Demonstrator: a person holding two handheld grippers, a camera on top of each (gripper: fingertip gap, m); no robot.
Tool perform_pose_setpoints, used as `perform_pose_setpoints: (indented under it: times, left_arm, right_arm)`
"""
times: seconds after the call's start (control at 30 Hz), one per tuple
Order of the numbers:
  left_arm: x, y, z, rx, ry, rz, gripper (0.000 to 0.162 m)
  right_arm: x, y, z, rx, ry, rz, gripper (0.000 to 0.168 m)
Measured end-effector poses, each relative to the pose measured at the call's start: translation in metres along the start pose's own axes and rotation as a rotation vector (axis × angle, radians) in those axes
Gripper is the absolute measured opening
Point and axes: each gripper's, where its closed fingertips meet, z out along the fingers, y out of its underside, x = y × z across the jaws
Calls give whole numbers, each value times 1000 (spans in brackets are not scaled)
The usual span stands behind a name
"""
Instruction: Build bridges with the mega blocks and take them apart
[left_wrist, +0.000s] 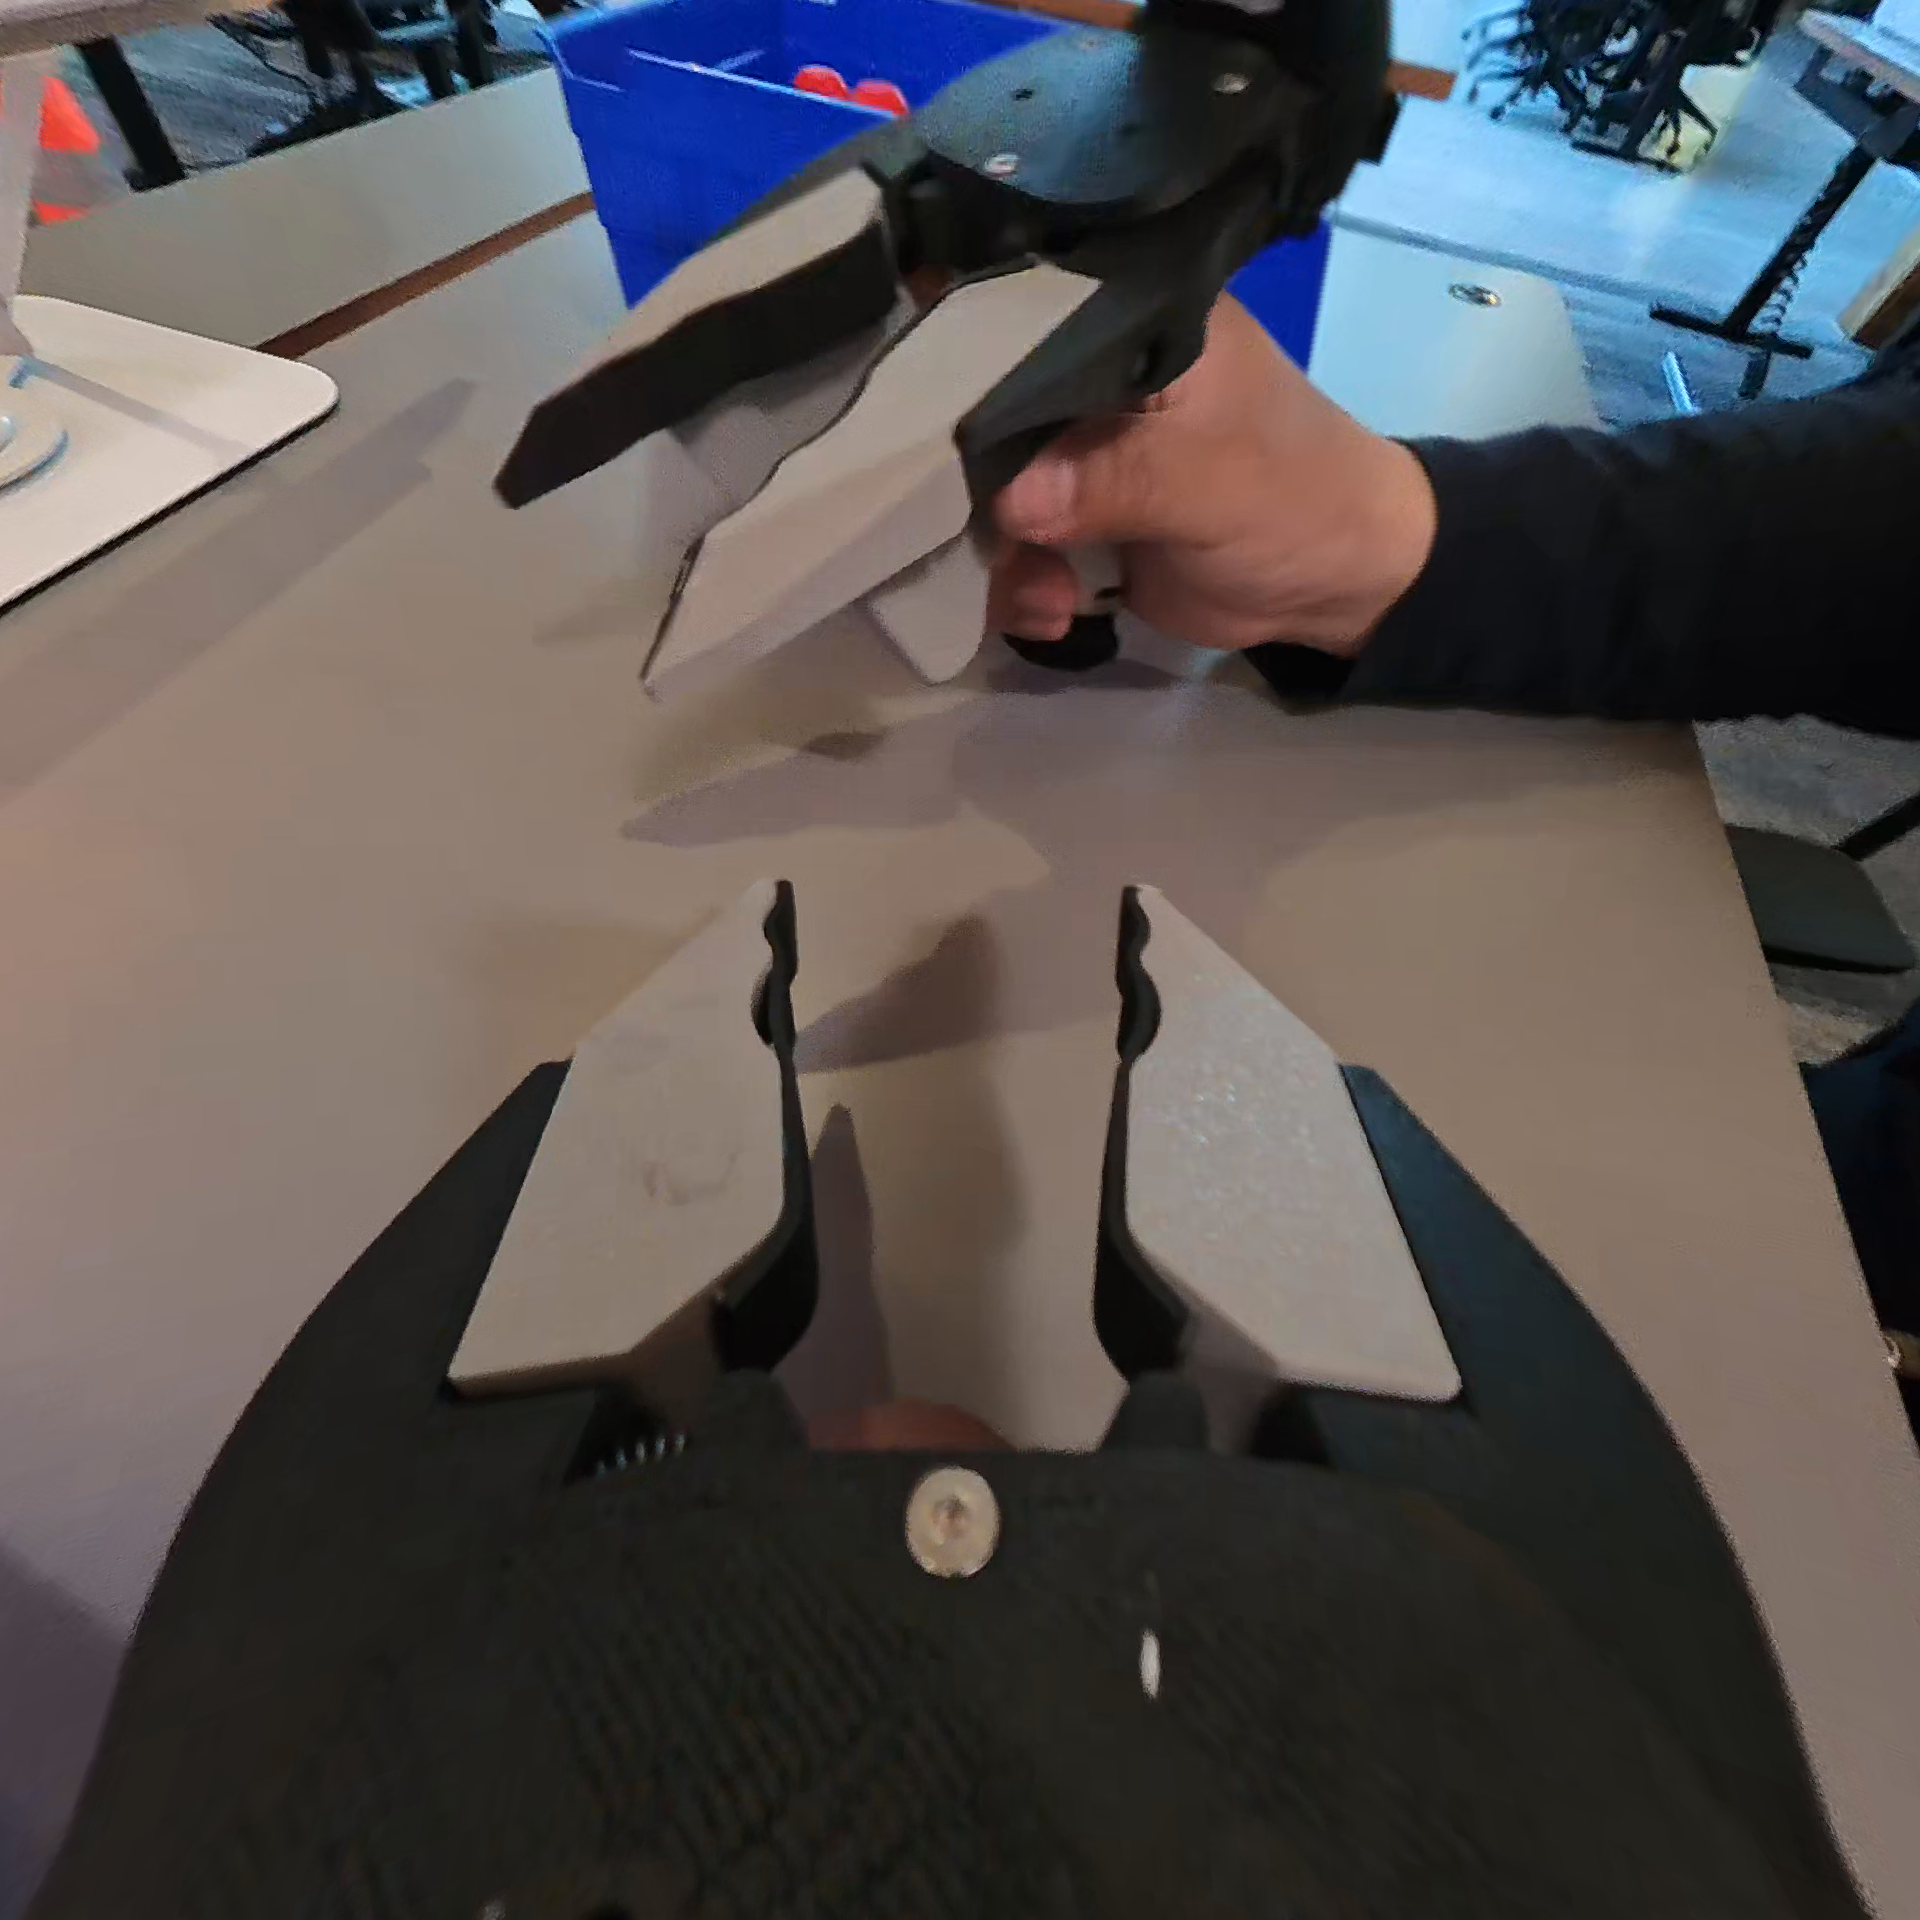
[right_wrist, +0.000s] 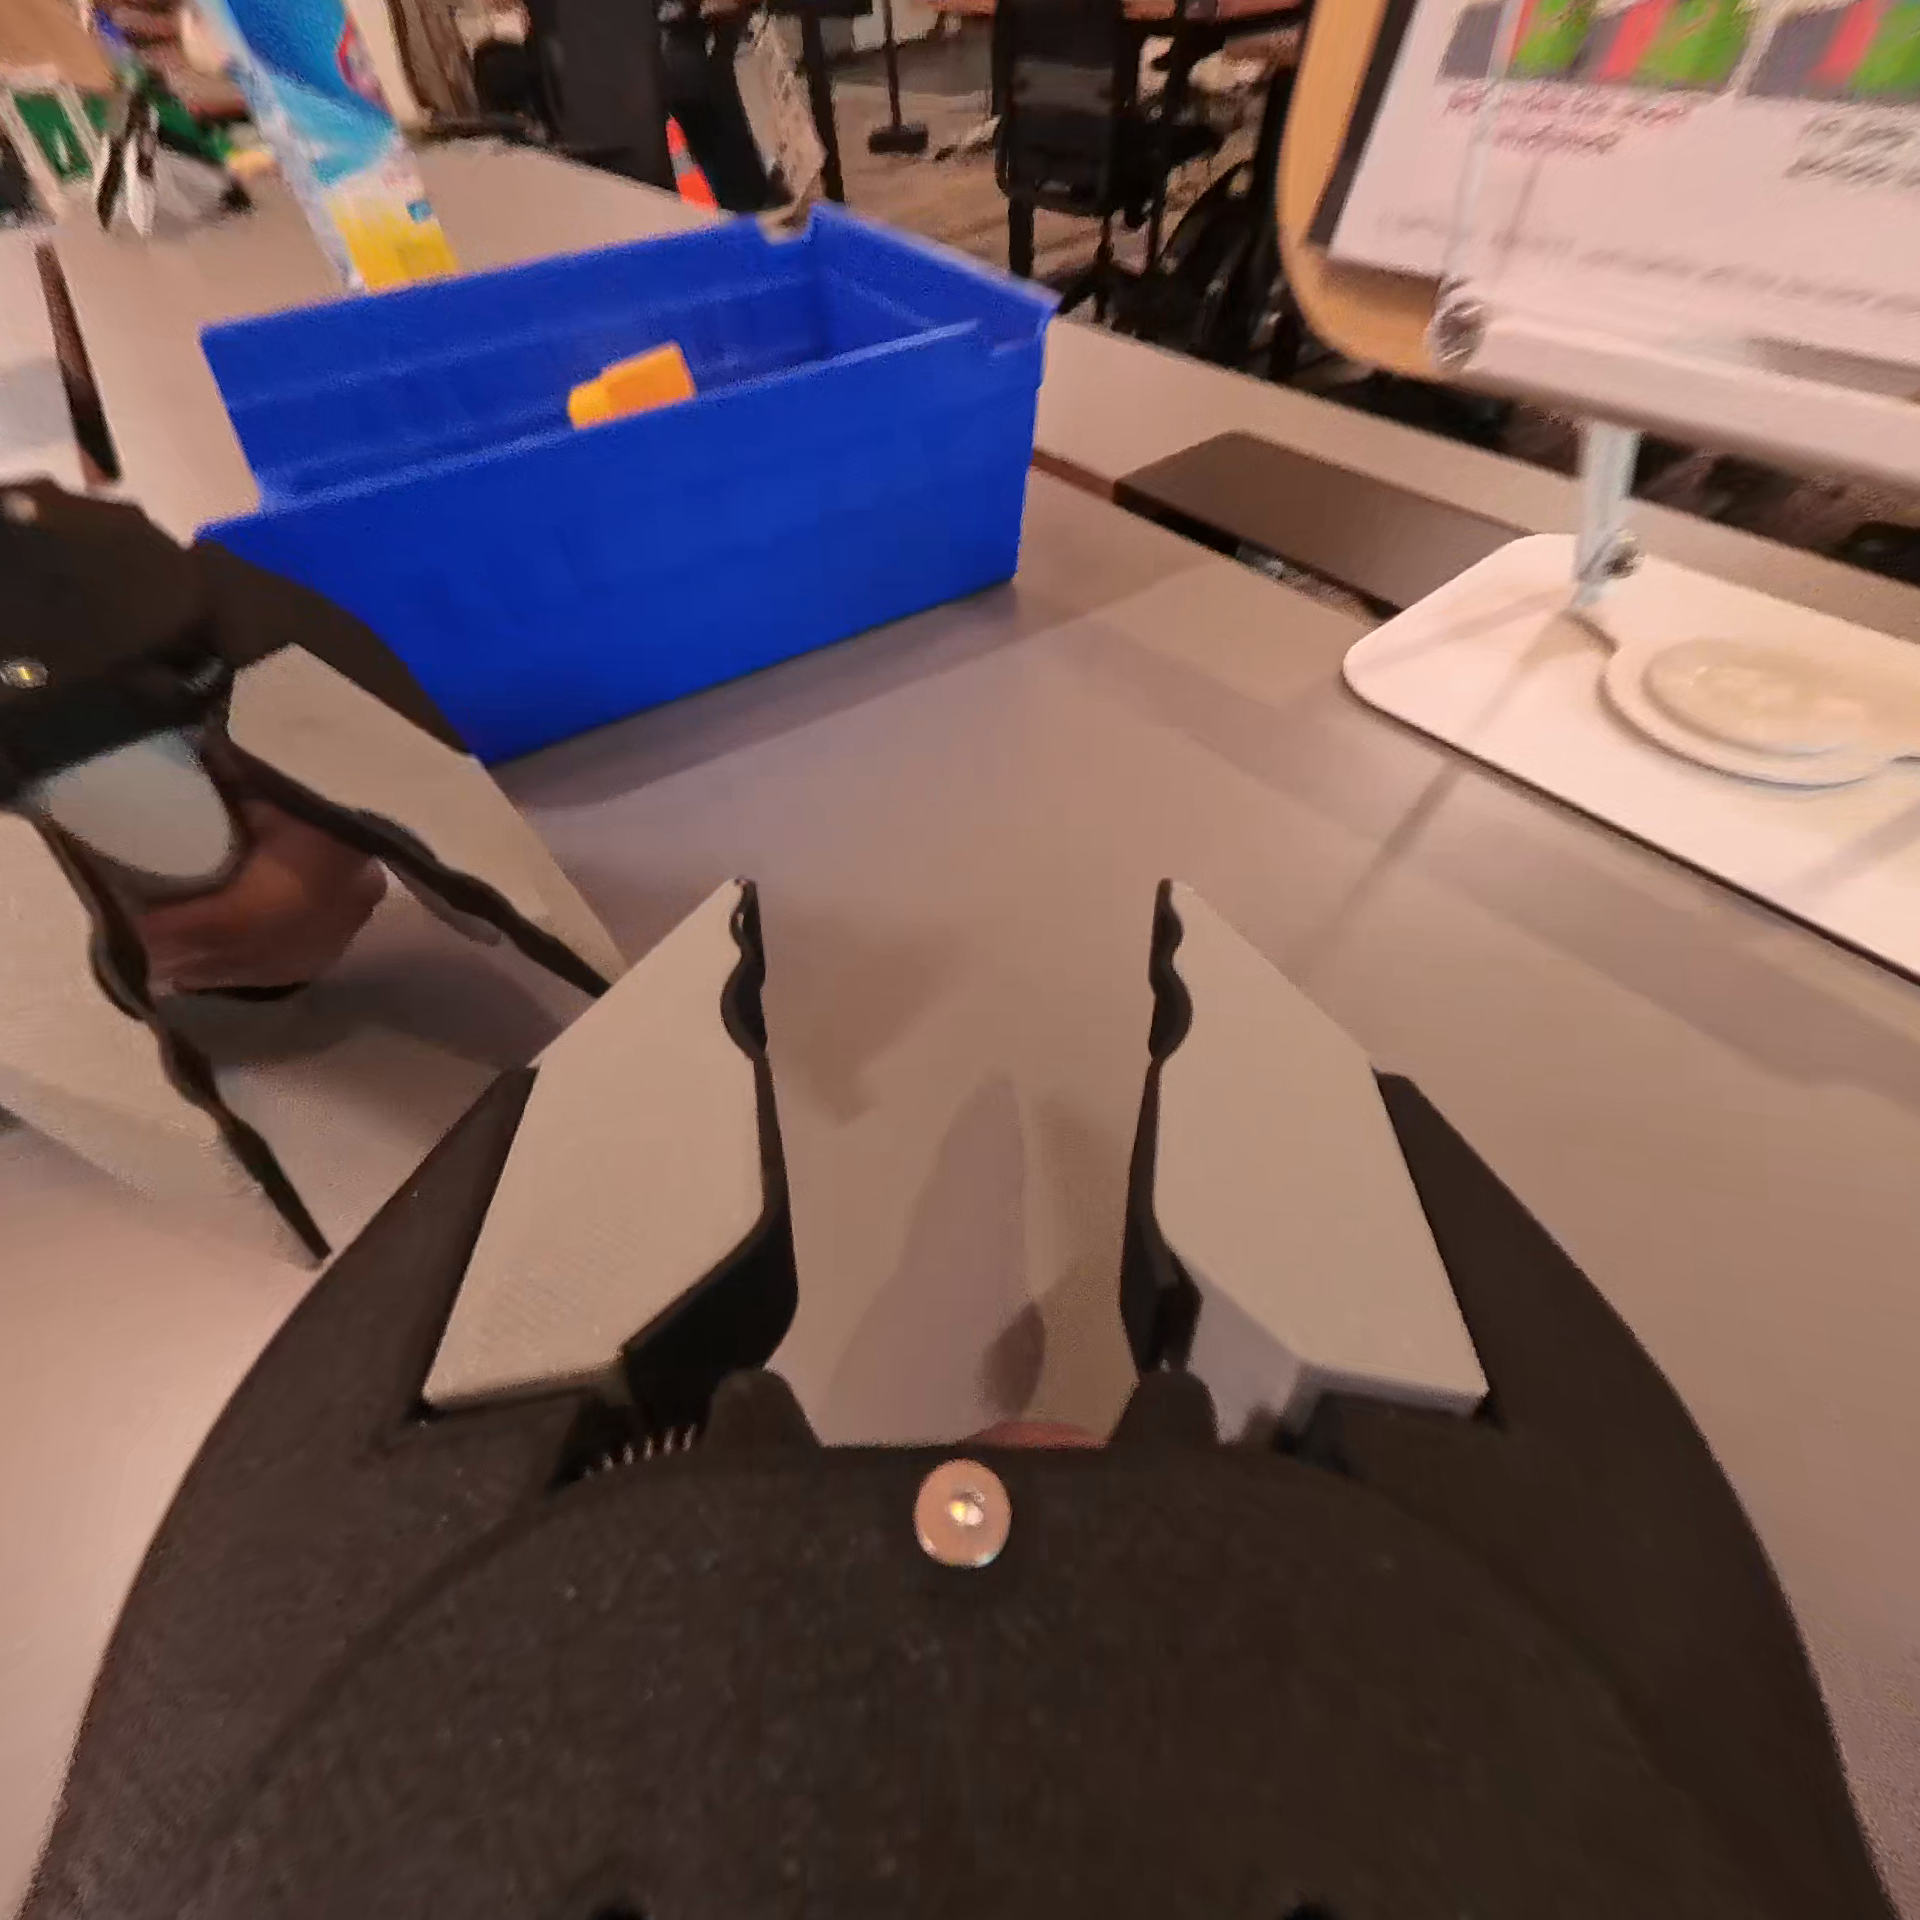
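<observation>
Sign (right_wrist: 1621, 156) print blurred, nothing legible

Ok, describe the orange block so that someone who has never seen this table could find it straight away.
Start at the grey table and find the big blue bin at its far side, beyond both open grippers. Look inside the bin: the orange block lies within its blue walls. In the right wrist view it is the only orange thing showing in there.

Even indoor light, soft shadows on the grey table (left_wrist: 312, 883), wide-angle edge stretch, blurred background.
</observation>
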Motion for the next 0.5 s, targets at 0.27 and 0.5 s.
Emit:
perform_pose_setpoints:
  times: [0.27,0.5]
  left_arm:
    - [29,-15,-29,78,42,28,60]
    - [-54,-28,-165,46,-469,-103,55]
  right_arm:
    - [16,22,-7,-34,85,-131,73]
    - [26,20,-5,-14,84,-86,73]
